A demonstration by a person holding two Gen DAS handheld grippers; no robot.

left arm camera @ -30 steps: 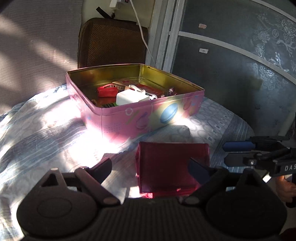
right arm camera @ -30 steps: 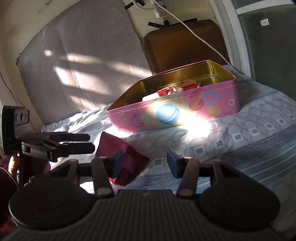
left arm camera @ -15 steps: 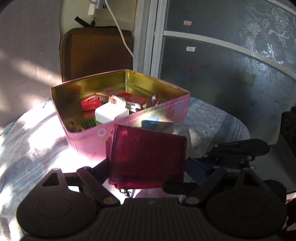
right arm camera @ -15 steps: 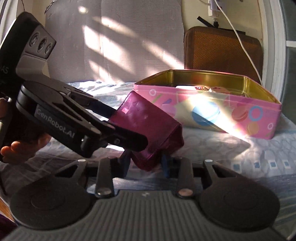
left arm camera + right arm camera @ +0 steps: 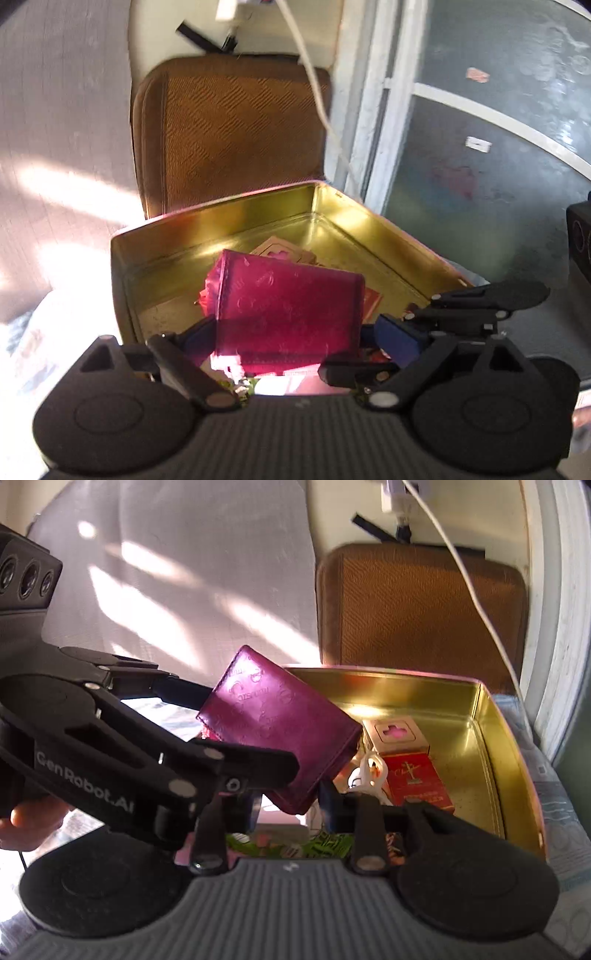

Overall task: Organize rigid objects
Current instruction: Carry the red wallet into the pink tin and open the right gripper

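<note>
We hold the light, stiff-sided, glossy wallet edgewise in both tongs, left wide, right narrow, mid-frame over the tin.

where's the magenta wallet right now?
The magenta wallet is held tilted above the open gold-lined tin, gripped by both the left tongs and the right tongs; in the right wrist view it sits left of the red box.

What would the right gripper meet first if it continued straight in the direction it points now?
The right gripper already has the magenta wallet between its fingers. Beyond the wallet, its line probably runs down into the open tin, likely reaching the red box first; depth is unclear.
</note>
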